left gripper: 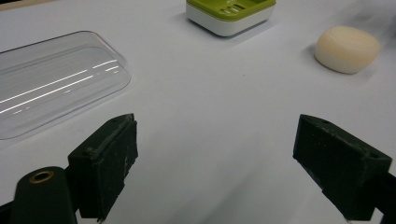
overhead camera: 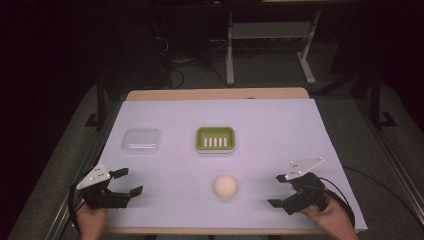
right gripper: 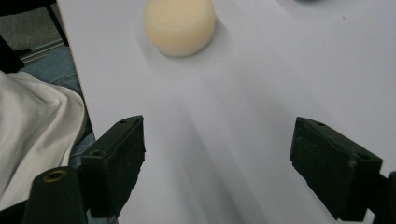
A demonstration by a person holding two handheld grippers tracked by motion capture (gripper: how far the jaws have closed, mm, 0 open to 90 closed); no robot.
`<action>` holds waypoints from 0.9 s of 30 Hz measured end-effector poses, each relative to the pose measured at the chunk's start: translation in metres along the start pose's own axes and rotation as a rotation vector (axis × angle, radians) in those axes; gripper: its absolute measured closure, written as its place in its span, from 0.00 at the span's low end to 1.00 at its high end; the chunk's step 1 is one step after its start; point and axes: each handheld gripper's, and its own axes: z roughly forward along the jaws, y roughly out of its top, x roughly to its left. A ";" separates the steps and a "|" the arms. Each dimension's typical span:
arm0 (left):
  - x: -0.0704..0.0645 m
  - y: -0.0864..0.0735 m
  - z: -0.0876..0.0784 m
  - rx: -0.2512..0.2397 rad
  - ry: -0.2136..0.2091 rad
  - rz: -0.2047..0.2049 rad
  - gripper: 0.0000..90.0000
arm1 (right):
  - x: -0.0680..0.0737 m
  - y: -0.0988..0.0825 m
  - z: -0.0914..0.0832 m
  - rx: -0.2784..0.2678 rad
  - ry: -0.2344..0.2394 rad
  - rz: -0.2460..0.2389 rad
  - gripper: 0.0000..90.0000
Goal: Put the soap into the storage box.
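Note:
A cream round soap bar point(overhead camera: 225, 186) lies on the white table cover near the front, between my two grippers. It also lies far right in the left gripper view as the soap bar point(left gripper: 347, 48) and at the top of the right gripper view as the soap bar point(right gripper: 179, 25). A green soap dish point(overhead camera: 215, 138) on a white base stands at mid-table, also seen as the soap dish point(left gripper: 230, 13). A clear plastic lid point(overhead camera: 141, 140) lies to its left, also seen as the lid point(left gripper: 56, 81). My left gripper point(overhead camera: 127, 181) is open at front left. My right gripper point(overhead camera: 277, 190) is open at front right, with nothing between its jaws.
The white table cover point(overhead camera: 260, 120) spreads over a wooden table point(overhead camera: 215, 93). A white cloth and blue jeans point(right gripper: 32, 121) lie past the table's front edge in the right gripper view. Desk legs point(overhead camera: 230, 45) stand on the dark floor behind.

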 end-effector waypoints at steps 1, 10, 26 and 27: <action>0.000 0.000 0.000 -0.001 -0.002 0.000 0.15 | 0.000 0.003 0.001 0.002 0.004 -0.007 0.19; 0.001 -0.001 -0.001 -0.009 0.002 -0.007 0.15 | 0.003 0.016 0.006 0.023 0.018 -0.029 0.19; 0.001 -0.001 -0.001 -0.010 0.000 -0.009 0.15 | 0.007 0.036 0.019 0.032 0.042 -0.090 0.19; 0.001 -0.001 -0.001 -0.007 0.000 -0.006 0.15 | 0.007 0.037 0.020 0.033 0.042 -0.096 0.19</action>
